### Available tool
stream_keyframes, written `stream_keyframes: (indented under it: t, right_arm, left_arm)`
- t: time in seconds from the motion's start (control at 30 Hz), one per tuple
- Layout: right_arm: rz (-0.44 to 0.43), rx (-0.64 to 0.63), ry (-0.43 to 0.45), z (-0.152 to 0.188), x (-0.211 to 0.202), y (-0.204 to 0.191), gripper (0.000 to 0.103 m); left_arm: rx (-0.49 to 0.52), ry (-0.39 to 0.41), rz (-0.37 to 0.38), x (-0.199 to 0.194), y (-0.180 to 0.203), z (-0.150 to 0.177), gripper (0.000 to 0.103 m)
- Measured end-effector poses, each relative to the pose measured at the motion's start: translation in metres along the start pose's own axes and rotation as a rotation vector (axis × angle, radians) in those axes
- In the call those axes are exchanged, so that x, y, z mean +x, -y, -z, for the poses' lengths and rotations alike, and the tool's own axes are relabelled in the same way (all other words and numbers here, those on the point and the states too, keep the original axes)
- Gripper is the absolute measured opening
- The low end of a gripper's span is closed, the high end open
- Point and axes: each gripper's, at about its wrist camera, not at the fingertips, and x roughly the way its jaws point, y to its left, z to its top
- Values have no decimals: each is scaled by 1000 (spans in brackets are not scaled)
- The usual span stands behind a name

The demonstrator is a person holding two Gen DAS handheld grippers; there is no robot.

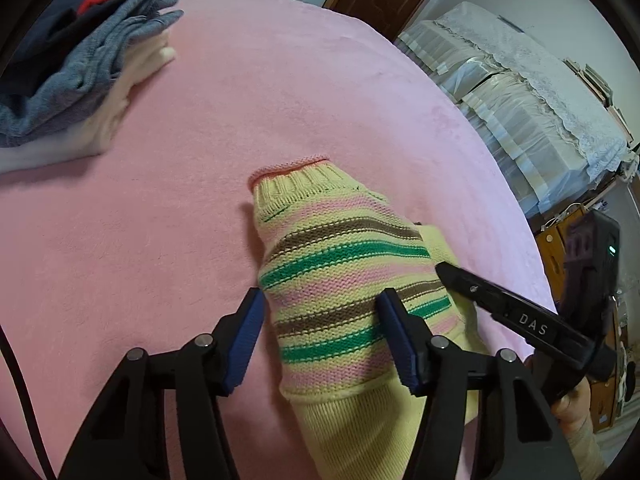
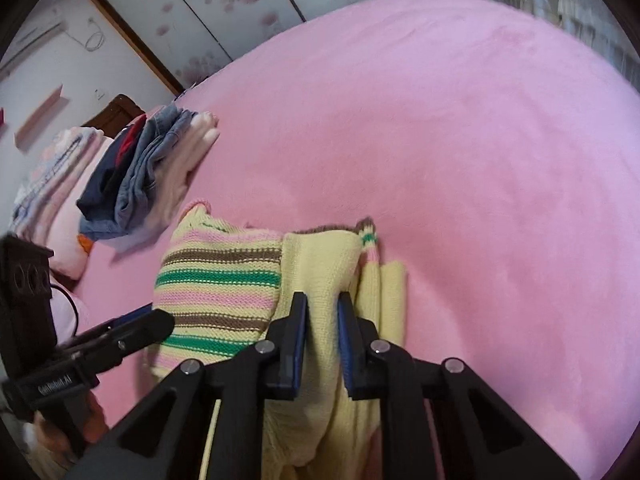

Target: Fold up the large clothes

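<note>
A yellow knit sweater (image 1: pixel 340 272) with pink, green and brown stripes lies partly folded on the pink bed (image 1: pixel 240 120). My left gripper (image 1: pixel 320 320) is open, its blue pads either side of the striped part, just above it. My right gripper (image 2: pixel 322 312) is shut on a plain yellow fold of the sweater (image 2: pixel 224 280) and pinches it between the pads. The right gripper also shows in the left wrist view (image 1: pixel 500 312), at the sweater's right edge. The left gripper shows at the lower left of the right wrist view (image 2: pixel 132 332).
A stack of folded clothes (image 1: pixel 80 72), grey, navy, red and white, sits at the bed's far left; it also shows in the right wrist view (image 2: pixel 152 168). Pillows (image 2: pixel 52 184) lie beyond it. Covered furniture (image 1: pixel 520 100) stands past the bed's right edge.
</note>
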Motion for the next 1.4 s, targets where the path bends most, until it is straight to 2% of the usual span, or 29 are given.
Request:
stream_keyframes:
  t: [0.07, 0.2, 0.33, 0.37, 0.5, 0.63, 0.83, 0.93, 1.03, 1.1, 1.2, 1.3, 1.4]
  right_arm:
    - [52, 6, 39, 4, -5, 8, 8]
    - [90, 4, 5, 19, 15, 19, 8]
    - [83, 27, 11, 17, 11, 20, 10]
    - [83, 27, 10, 16, 9, 21, 14]
    - [60, 52, 13, 14, -9, 22, 24]
    - [47, 62, 42, 16, -36, 17, 24]
    - [29, 48, 89, 25, -80, 7, 24]
    - [32, 20, 107, 28, -98, -3, 33]
    - [43, -35, 131, 31, -114, -17, 40]
    - [51, -70, 148, 33, -123, -26, 55]
    - [70, -118, 195, 37, -138, -40, 71]
    - [75, -145, 206, 40, -144, -49, 78]
    - [69, -155, 203, 43, -146, -52, 80]
  left_arm:
    - [15, -10, -5, 8, 4, -2, 56]
    - [55, -31, -71, 26, 16, 3, 57]
    - [57, -24, -86, 24, 19, 4, 57]
    - [51, -24, -83, 22, 19, 4, 57]
    - [49, -16, -95, 7, 23, 6, 57]
    - [62, 5, -109, -20, 28, 10, 64]
    - [68, 44, -115, -62, 38, 14, 67]
    - [56, 57, -109, -79, 41, 16, 74]
    - [61, 71, -109, -98, 45, 23, 74]
    - [65, 81, -113, -108, 47, 26, 75]
    - [56, 89, -115, -119, 48, 30, 85]
    - [32, 86, -112, -125, 46, 33, 86]
    - [11, 75, -97, -124, 44, 36, 86]
